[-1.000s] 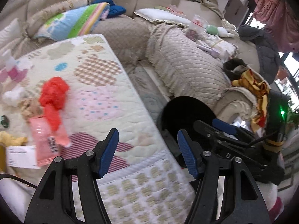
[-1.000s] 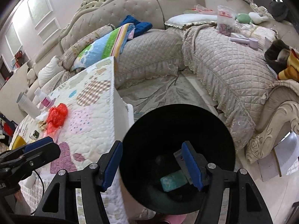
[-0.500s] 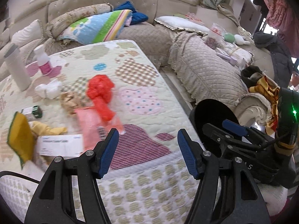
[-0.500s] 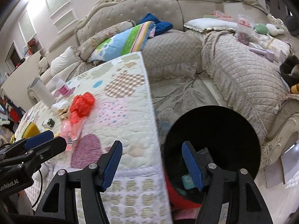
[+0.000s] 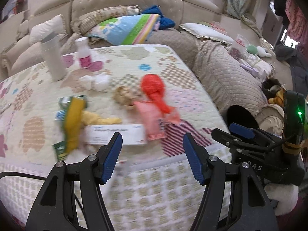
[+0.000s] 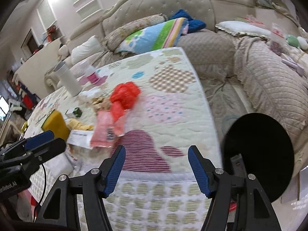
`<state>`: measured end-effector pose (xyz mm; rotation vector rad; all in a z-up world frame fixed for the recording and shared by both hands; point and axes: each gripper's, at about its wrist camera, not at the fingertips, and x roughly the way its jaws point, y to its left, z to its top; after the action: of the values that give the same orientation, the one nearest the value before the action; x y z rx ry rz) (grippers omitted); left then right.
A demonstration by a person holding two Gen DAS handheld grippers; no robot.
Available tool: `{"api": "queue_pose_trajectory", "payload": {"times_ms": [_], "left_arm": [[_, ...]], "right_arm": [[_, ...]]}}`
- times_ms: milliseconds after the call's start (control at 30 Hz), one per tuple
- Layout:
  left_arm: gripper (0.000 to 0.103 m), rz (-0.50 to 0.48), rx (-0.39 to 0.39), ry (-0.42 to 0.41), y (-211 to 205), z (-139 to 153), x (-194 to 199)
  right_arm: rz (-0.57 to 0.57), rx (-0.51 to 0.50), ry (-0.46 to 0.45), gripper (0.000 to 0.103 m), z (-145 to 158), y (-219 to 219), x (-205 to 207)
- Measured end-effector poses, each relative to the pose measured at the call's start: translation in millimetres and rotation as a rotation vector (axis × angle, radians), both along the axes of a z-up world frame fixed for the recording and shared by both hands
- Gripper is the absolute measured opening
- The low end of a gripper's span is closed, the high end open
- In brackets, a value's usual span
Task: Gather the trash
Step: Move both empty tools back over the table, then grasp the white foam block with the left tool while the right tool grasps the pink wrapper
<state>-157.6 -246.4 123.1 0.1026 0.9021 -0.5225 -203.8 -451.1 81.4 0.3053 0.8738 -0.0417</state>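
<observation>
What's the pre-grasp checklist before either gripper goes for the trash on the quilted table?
1. left gripper jaws apart, nothing between them: ok.
2. right gripper jaws apart, nothing between them: ok.
3. Trash in view: red plastic bag, pink wrapper, white paper slip: ok.
4. black bin mouth unobstructed, beside the table: ok.
5. Grippers apart from each other: ok.
6. Image sharpness for aiming: not ok, both views blurred.
</observation>
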Motion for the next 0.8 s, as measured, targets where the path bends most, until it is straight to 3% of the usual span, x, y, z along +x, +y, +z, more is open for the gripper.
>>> {"api": "queue_pose_trajectory", "payload": {"times_ms": [400, 567, 800], "left_arm": [[0.064, 0.145, 0.095, 0.060, 101.6, -31.2, 13.3], [0.064, 0.195, 0.050, 0.143, 124.5, -50.7, 14.5], [0.064, 0.211, -0.031, 0.218, 115.4, -67.4, 16.5]], "right_arm": [[0.167, 0.014, 0.057, 0.065, -20.4, 67.8, 27.3], [0.218, 0.022, 0.071, 0.065, -25.6, 84.9, 33.7], [0.226, 0.024, 0.084, 0.065, -29.8, 89.6, 38.5]]}}
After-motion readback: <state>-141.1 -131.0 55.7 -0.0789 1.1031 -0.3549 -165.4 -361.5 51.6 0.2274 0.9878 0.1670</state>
